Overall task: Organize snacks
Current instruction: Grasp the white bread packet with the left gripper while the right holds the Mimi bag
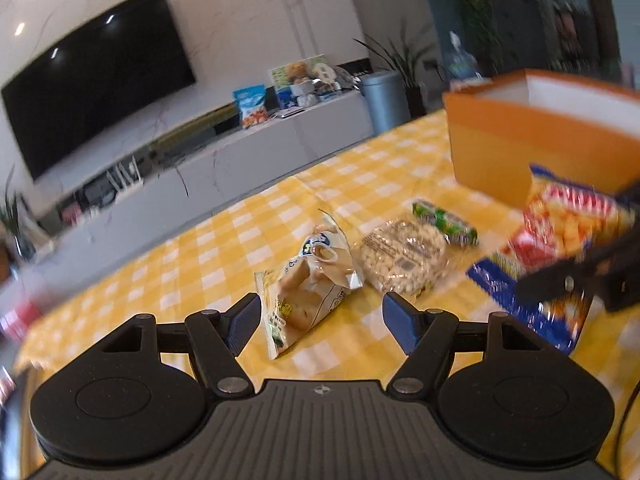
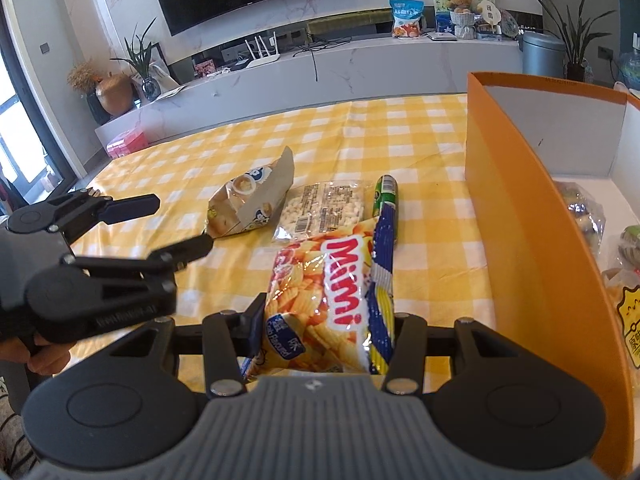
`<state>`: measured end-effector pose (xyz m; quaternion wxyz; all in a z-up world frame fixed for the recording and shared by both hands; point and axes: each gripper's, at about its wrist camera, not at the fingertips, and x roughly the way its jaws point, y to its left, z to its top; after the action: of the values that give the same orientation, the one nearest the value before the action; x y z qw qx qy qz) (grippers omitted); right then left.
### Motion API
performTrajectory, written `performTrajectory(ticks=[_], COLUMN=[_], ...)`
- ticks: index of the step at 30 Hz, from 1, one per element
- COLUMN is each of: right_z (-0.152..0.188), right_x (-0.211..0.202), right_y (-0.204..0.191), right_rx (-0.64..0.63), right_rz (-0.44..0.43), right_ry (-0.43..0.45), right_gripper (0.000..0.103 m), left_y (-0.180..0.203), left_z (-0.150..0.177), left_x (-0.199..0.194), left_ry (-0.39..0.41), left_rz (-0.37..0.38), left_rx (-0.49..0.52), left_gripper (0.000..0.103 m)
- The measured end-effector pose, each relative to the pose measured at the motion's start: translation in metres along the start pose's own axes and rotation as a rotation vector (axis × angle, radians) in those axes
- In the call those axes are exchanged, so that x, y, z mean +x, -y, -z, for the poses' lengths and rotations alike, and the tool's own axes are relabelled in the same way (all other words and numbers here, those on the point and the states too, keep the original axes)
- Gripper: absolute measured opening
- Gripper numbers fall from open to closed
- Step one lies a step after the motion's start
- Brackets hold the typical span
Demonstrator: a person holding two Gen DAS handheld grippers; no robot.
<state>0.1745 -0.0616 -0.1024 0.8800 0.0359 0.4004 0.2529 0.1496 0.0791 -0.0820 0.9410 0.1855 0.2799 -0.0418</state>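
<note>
The right hand-held gripper [image 2: 320, 340] sits closest to its camera, jaws partly closed and pressing both long edges of the Mimi bag [image 2: 324, 300], which it holds by the near end. That bag looks light, puffed with air and glossy, so it is likely to be slippery and its chips easy to crush; a grip on the flat crimped seam would probably be safer than across the belly. At 1 o'clock from the bag lies a green roll [image 2: 386, 196], at 12 o'clock a clear nut pack [image 2: 324, 208], soft and lumpy, and at 11 o'clock a pale ring-snack bag [image 2: 248, 204], crinkly and light. The left hand-held gripper [image 1: 320, 320] stands wide open with nothing held, the ring-snack bag just ahead between its fingers. All rest on the yellow checked tabletop [image 2: 360, 132]. At 3 o'clock stands the orange box [image 2: 520, 220], with snacks already inside.
</note>
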Motion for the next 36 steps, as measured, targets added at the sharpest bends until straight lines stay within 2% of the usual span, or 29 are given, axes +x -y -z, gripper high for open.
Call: performTrajectory(ticks=[3,10,15,18,26,27,28,29,36], right_z=[0.0,0.002,0.003,0.003,0.005,0.004,0.004,0.004,0.005], right_x=[0.003,0.01,0.014,0.014,0.018,0.018,0.018,0.019,0.018], right_y=[0.004,0.008,0.01,0.014,0.016,0.016,0.016,0.016,0.018], right_rx=[0.009,0.024,0.032,0.039,0.045,0.045,0.044,0.043,0.056], right_rz=[0.0,0.002,0.0,0.003,0.001,0.0,-0.001,-0.001,0.001], right_ry=[-0.008,-0.023,-0.03,-0.034,-0.037,-0.037,-0.037,-0.037,-0.037], right_gripper=[0.046,0.046,0.045,0.043,0.043,0.043,0.043,0.042,0.042], left_y=[0.012,0.027,0.027,0.03,0.024,0.023,0.021,0.02,0.01], left_z=[0.0,0.0,-0.006,-0.009,-0.017,-0.018,-0.019,-0.02,-0.019], left_x=[0.01,0.044,0.061,0.072,0.095,0.096,0.097,0.097,0.081], left_ry=[-0.026,-0.073,-0.081,-0.08,-0.081,-0.075,-0.084,-0.09,-0.058], left_rz=[0.015,-0.078,-0.076,-0.118,-0.186,-0.182,-0.165,-0.166,-0.106], left_rx=[0.064,0.182,0.191,0.212,0.142,0.133,0.127,0.122,0.077], left_gripper=[0.082,0.082,0.082,0.082,0.086,0.084,0.071,0.064,0.047])
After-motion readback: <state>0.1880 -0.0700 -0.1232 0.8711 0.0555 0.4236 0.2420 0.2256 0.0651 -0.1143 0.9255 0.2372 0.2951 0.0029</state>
